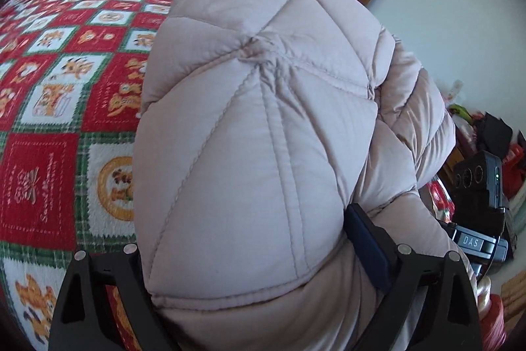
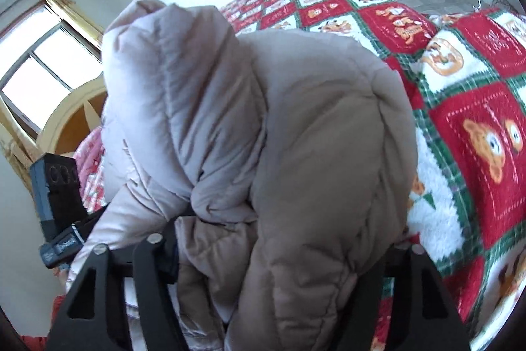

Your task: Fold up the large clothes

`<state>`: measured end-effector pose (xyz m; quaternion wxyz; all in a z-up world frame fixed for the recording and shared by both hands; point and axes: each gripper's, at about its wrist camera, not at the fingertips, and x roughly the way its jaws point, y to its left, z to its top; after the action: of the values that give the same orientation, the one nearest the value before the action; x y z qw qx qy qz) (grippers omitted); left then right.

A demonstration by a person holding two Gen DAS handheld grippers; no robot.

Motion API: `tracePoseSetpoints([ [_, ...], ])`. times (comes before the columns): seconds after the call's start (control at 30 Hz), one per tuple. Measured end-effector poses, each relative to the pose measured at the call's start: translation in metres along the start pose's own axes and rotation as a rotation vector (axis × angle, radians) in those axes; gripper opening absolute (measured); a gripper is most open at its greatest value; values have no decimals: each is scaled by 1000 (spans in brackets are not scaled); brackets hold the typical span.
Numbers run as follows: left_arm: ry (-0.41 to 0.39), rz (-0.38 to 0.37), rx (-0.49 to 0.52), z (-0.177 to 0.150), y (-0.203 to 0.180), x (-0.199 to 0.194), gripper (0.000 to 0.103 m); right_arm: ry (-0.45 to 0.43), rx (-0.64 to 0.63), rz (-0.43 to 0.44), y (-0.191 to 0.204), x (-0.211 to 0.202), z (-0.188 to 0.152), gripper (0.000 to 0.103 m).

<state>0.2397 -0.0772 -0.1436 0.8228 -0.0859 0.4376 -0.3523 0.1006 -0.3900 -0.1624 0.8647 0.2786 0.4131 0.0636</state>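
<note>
Both tongs are pinching the puffy jacket (image 1: pixel 250 134): left tongs (image 1: pixel 263 255) bulging with it between their fingers, right tongs (image 2: pixel 279 255) likewise, bedspread (image 2: pixel 460 134) lying beyond.

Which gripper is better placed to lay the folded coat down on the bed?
Probably left: the puffy coat fills the left gripper, and open red blanket lies just beside it.

bright daylight thru window (image 2: pixel 39 71), blown-out glare; soft shadows; slight motion blur; heavy fisheye warp, dark corners.
</note>
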Motion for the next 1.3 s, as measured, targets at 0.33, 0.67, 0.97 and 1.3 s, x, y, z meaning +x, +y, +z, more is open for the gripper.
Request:
tracePoseSetpoints([
  [0.33,-63,62,90,-29,-31,-34,90,-77,3,52,26,-46,-30,49],
  [0.67,-121,-74,146,-39,-83,-75,88,-234,-10,90,51,-123,-63,46],
  [0.97,-146,-214,303,-9,-175,-77,88,-431,24,61,30,-225,-64,45],
  [1.3,-81,-303,397,8,-276,-19,88,-563,97,-133,-23,-306,-53,45],
])
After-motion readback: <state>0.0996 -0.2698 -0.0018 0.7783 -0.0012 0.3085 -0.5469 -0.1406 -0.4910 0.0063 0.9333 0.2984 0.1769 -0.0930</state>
